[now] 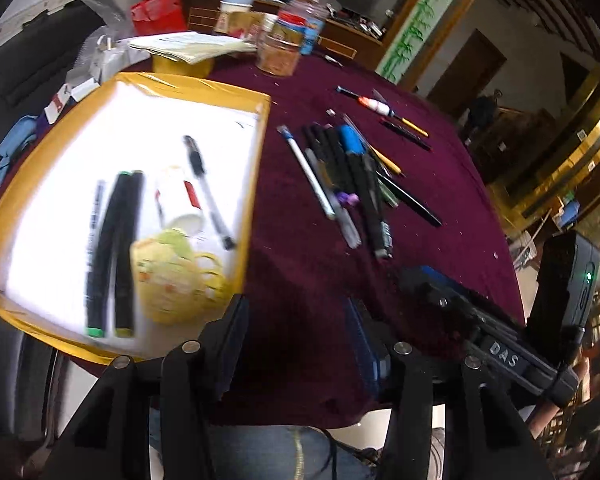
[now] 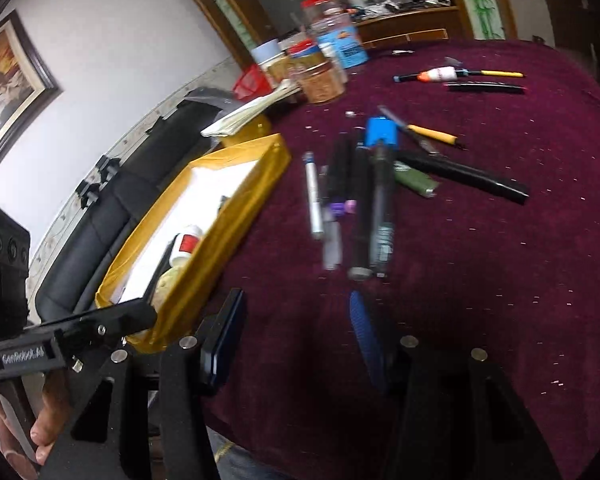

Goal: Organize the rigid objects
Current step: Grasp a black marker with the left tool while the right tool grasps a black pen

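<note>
So this one's maybe a third done, by my guess. The yellow tray [image 1: 204,84] already has a handful of stuff in it: two black markers [image 1: 114,252] side by side, a thinner pen on their far side from the mug, a white tube with a red label [image 1: 178,196], a black-capped pen [image 1: 208,192], and a yellow-green mug [image 1: 172,276] at the tray's near edge. What's left is the big pile of pens [image 1: 352,180] on the maroon desk [image 1: 440,280], just beside the tray's right wall, plus a few strays farther back from the tray: a white-and-orange float-looking thing [image 1: 374,105], a yellow-tipped pen [image 1: 414,128], and a long black pen [image 1: 410,200] off the pile's far side.

Most of the pile lies roughly parallel, long axes running from the near desk edge toward the jars [image 1: 288,46] at the back, tilted a bit to the left at the far end, so pretty much in line with the tray's right wall. A blue-capped one [image 1: 350,138] sits on top at the far end. The long black pen crosses at an angle, away from the tray.

Both claws are released with nothing in them: the left claw [image 1: 300,344] hangs over bare cloth just beside the tray's near corner, and the right claw [image 2: 300,344] is over the cloth short of the pile. Things are motion-blurred, so I can't make out the finer labels.
</note>
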